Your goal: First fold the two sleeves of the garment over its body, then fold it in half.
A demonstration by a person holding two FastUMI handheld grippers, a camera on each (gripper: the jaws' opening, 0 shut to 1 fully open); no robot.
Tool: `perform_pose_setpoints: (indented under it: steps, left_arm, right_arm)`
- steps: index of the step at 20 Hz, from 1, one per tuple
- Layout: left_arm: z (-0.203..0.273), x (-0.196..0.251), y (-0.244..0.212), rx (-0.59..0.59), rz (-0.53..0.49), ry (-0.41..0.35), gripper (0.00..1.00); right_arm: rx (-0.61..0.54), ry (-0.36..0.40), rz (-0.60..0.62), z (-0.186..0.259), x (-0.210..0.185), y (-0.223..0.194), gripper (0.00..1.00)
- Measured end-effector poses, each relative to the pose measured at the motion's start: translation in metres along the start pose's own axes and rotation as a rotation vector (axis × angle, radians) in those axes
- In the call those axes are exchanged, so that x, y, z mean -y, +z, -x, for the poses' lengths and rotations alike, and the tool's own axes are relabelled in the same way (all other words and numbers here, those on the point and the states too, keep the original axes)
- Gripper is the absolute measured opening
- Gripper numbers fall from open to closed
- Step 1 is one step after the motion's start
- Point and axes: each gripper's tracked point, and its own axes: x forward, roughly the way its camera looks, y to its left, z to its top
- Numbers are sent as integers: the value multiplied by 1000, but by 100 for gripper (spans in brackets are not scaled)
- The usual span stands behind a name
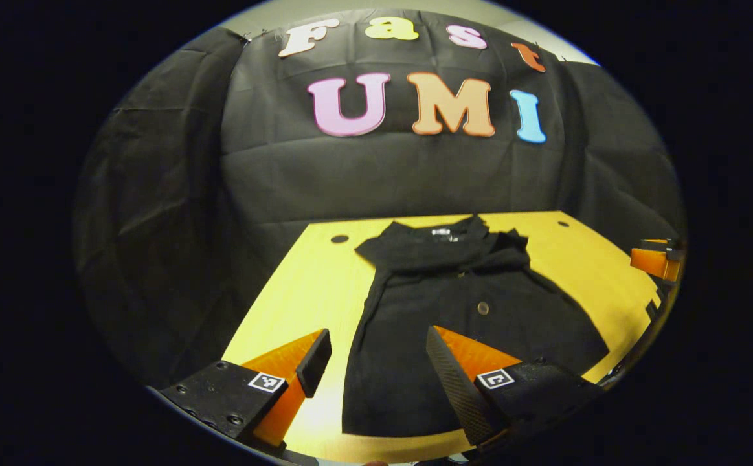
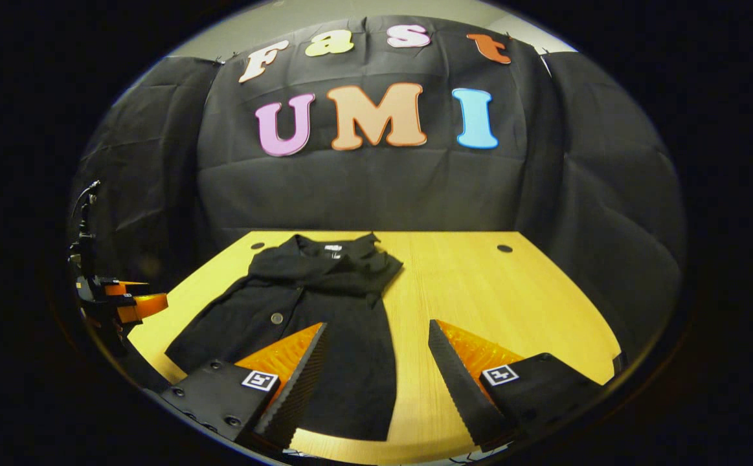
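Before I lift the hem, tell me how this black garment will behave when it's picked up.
The black garment looks floppy: its sleeves already lie folded in soft creases across the chest, so a lifted hem will probably drape and sag. It seems thin and light, lying flat on the table. On that smooth wood the rest may slide along if pulled.

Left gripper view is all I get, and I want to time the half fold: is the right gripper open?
Observer: Yes. In the right gripper view the right gripper stands open, with nothing pinched between its fingers.
Operator: Where is it over the garment?
Observer: One finger hangs over the garment near its side edge, and the other is over bare table.
Operator: How does my gripper look from there?
Observer: The left gripper sits by the table's edge, apart from the cloth.
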Motion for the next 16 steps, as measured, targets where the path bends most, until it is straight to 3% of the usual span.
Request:
perform_pose_setpoints:
  steps: [7, 8, 10, 11, 15, 16]
  left_arm:
    - [5, -11, -89, -210, 41, 15, 93]
    - [4, -11, -98, -224, 47, 21, 93]
    - [5, -11, -113, -251, 45, 29, 92]
    - [4, -10, -119, -264, 45, 25, 92]
    - [2, -10, -125, -275, 44, 12, 91]
    - [4, -11, -125, -264, 52, 7, 91]
  right_arm:
    - [-204, -59, 34, -4, 2, -90, 99]
    - [-232, -65, 33, -3, 3, -104, 94]
    - [-275, -72, 26, -6, 2, -125, 94]
    - [-298, -74, 26, -8, 2, -134, 99]
    - [-346, -63, 46, -15, -4, -153, 99]
    - [-361, -56, 55, -15, -7, -157, 95]
